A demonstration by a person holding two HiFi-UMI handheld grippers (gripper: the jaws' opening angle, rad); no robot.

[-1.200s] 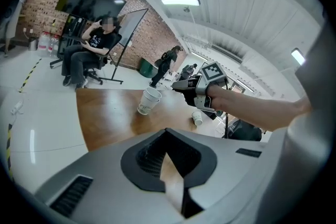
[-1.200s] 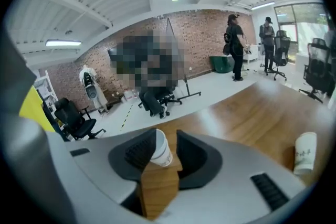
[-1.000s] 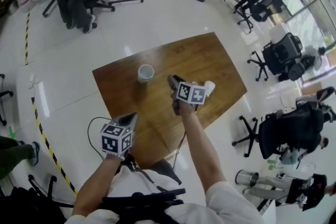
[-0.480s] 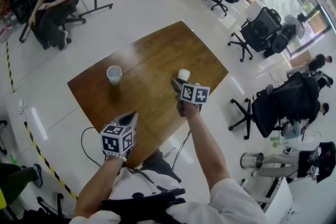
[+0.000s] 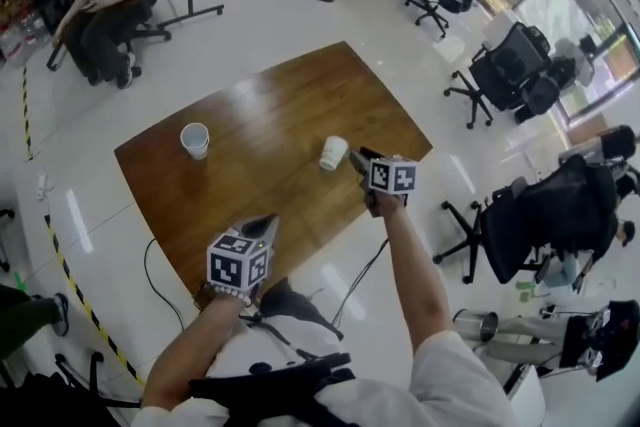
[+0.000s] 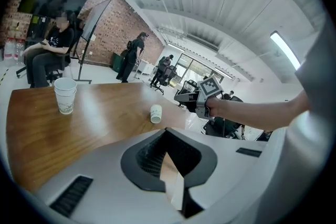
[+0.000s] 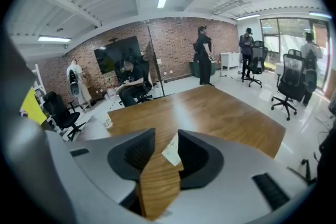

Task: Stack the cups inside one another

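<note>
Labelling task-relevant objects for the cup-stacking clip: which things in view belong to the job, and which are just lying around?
Job:
- stacked cups, upright on the table
- single cup, apart from them

Lying about:
- office chairs
- seated person
- floor cable

The right claw has just been opening. Its jaws stand apart, with 1 white cup lying in the gap on the wooden bench. Another cup stands at the bench's far left edge.
</note>
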